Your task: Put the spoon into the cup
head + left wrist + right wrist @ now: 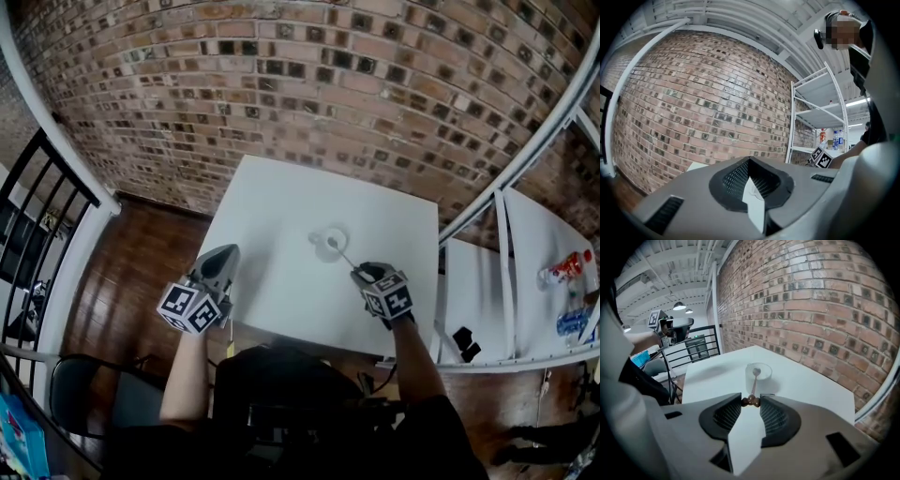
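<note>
Forearms frame the bottom of the head view, one reaching to each claw. Left gripper (pixel 228 253) sits at the left edge of the table (pixel 281 211), near its front corner, about level. Right gripper (pixel 361 274) is over the front right part, tipped down, with the front edge just behind it. Spoon (pixel 343 256) runs from its tips up and left to the cup (pixel 339 232). Cup stands right of the table's middle, well in from every edge, with open white top on all sides. Railing (pixel 47 216) is well off to the left and a chair (pixel 80 394) is at lower left. Shelf (pixel 506 272) stands close by the table's right edge. Brick wall (pixel 281 75) is beyond the far edge.

Left gripper view: the pads meet at the tips with nothing between them. Claw points about level at the wall, with a table corner low on the left and the shelf on the right.

Right gripper view: the jaws are part-way apart and clamped on the spoon's brown beaded handle end. Shaft slants forward and down. Spoon's bowl lies inside the cup's rim; I cannot tell if it touches the bottom. Bare table top surrounds the cup. Wall is close behind the far edge, and the railing is at left.
</note>
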Tool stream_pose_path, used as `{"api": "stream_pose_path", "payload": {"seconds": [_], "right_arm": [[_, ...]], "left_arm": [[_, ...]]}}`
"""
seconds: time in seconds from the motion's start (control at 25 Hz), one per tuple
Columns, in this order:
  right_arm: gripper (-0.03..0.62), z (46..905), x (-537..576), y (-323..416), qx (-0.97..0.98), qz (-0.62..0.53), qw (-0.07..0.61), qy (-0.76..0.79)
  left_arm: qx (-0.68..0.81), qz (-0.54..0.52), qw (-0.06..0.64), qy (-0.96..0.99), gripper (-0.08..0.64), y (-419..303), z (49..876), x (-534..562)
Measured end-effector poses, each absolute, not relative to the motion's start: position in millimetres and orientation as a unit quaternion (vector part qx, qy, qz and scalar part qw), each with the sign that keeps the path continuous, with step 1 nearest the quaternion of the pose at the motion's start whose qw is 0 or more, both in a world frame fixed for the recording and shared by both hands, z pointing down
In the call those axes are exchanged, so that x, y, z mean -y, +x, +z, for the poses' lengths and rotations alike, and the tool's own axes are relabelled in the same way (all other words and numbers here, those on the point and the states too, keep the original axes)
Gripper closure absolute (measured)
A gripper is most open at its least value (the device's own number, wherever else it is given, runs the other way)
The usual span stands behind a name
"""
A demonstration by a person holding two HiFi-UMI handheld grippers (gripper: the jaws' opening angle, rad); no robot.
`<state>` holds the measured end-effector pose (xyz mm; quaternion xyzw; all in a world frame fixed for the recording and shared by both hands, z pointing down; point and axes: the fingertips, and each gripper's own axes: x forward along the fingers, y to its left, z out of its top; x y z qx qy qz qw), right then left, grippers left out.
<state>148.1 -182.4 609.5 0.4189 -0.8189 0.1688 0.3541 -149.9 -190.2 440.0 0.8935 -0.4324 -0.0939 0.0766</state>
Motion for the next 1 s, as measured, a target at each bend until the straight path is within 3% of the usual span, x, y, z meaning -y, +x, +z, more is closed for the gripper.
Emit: {"api": "stream_pose_path", "payload": {"seconds": [1.0], "right_arm": [[0.463, 612, 240, 115, 0.827, 0.17, 0.359, 0.398]], "left_arm": [[0.466, -0.107, 0.073, 0.875, 0.557, -178, 436, 208]]}}
